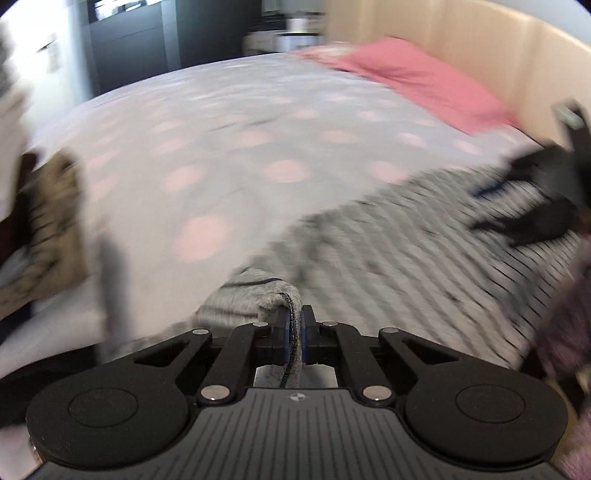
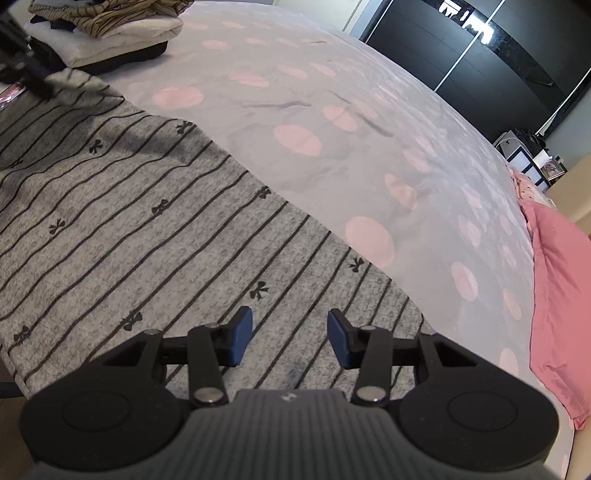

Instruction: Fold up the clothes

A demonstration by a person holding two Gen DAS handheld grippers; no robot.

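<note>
- Left wrist view: the left gripper (image 1: 294,326) points down at the bed (image 1: 207,147) from the lower centre, its blue pads clamped on a bunched edge of the grey striped garment (image 1: 388,251). The rest of the garment runs to the right, where the right gripper (image 1: 524,199) shows blurred.
- Right wrist view: the right gripper (image 2: 290,338) hangs tilted over the garment (image 2: 147,221), jaws apart, nothing between them. A pile of folded clothes (image 2: 107,22) sits upper left and a pink pillow (image 2: 557,295) at the right edge.
</note>
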